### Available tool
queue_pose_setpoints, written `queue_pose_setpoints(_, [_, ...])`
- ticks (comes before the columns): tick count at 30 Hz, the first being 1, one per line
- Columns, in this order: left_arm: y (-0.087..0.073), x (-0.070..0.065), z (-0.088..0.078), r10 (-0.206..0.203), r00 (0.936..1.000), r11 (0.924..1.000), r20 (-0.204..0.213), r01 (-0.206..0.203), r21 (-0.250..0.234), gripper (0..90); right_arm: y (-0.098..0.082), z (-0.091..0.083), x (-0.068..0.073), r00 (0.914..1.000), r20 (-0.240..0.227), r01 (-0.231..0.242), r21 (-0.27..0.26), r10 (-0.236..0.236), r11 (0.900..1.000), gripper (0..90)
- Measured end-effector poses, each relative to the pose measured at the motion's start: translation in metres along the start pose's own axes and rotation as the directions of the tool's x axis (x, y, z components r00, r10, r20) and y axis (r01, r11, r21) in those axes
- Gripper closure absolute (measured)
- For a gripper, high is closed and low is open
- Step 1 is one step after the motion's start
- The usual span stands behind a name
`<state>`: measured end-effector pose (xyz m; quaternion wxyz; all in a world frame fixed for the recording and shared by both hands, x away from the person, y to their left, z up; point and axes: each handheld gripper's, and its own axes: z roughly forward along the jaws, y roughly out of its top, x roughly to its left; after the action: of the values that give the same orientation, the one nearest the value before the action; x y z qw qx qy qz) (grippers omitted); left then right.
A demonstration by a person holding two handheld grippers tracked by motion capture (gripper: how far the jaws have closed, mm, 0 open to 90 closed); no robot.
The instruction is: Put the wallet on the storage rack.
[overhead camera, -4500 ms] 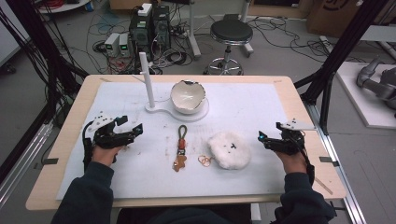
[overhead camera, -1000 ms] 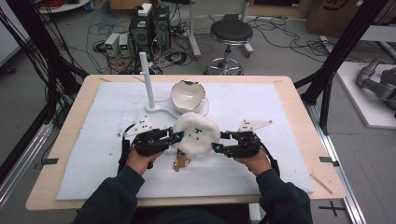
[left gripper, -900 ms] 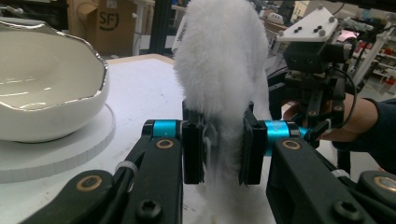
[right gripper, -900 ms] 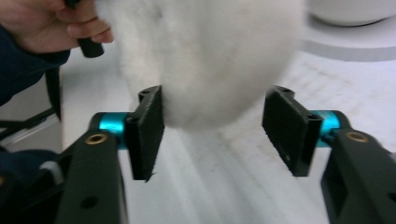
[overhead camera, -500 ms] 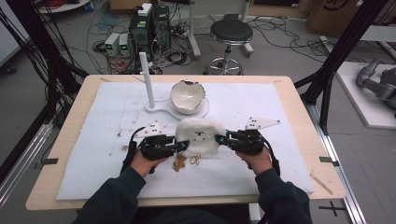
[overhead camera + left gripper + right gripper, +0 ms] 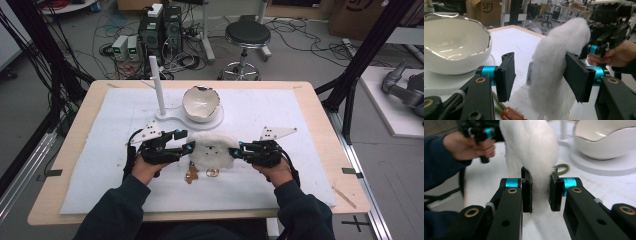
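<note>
Holding: the right gripper (image 6: 539, 192) is clamping one edge of a fluffy white pouch (image 6: 214, 148), its pads squeezing the fur from both sides.
Left gripper state: the left gripper (image 6: 541, 75) is standing released; its jaws have just been opening, with the pouch between them. One pad (image 6: 577, 75) is touching the fur, the other is standing apart.
Pouch position: the pouch is hanging upright between the two grippers, above the white mat (image 6: 300, 125), just in front of the bowl (image 6: 200, 103).
Work in hand: by judgement, the left gripper is regripping the pouch while the right one is carrying it alone.
Risk 1: the pouch is resting on a single pinch at its edge. The soft fur may be slipping through the pads, and the pouch would drop onto the things beneath.
Risk 2: a closing left gripper may be catching fur only, giving a weak hold.
Risk 3: a forward swing would be knocking the bowl, since it is standing near.
Surroundings: a white post (image 6: 157, 85) is rising from the stand (image 6: 172, 119) beside the bowl.
Underneath: a brown keyring (image 6: 191, 175) and a small ring (image 6: 212, 173) are lying on the mat below the pouch; their exact form is possibly charms, as the view is poor.
Obstruction: nothing is standing between the left gripper and the pouch.
</note>
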<state>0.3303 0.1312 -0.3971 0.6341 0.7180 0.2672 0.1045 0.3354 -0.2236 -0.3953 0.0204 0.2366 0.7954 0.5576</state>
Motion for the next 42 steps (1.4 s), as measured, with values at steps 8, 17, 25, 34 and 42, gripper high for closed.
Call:
queue_pose_setpoints(8, [-0.006,-0.009,0.009,0.027,0.9936,0.9968,0.109,-0.035,0.073,73.6,0.003,-0.001,0.003,1.0000,0.001,0.007,-0.014,-0.007,1.000,77.1])
queue_pose_setpoints(17, [-0.004,-0.005,0.000,-0.017,0.9942,0.9980,0.107,0.024,-0.058,75.7,-0.005,0.006,-0.005,0.9957,0.051,-0.077,-0.008,0.077,0.997,45.9])
queue_pose_setpoints(25, [-0.010,-0.010,0.008,0.001,0.9938,1.0000,0.111,-0.001,0.006,74.9,-0.002,0.003,-0.003,0.9947,0.002,-0.103,-0.065,0.103,0.993,73.4])
queue_pose_setpoints(34, [-0.020,-0.012,0.019,-0.009,0.9969,0.9897,0.078,-0.002,0.143,65.9,0.006,-0.005,0.004,0.9948,0.100,-0.006,-0.105,0.017,0.994,76.1])
queue_pose_setpoints(42, [-0.019,0.013,-0.005,-0.026,0.9946,0.9903,-0.100,0.039,0.133,42.6,0.030,-0.006,0.004,0.9809,0.187,0.075,-0.102,-0.055,0.992,76.6])
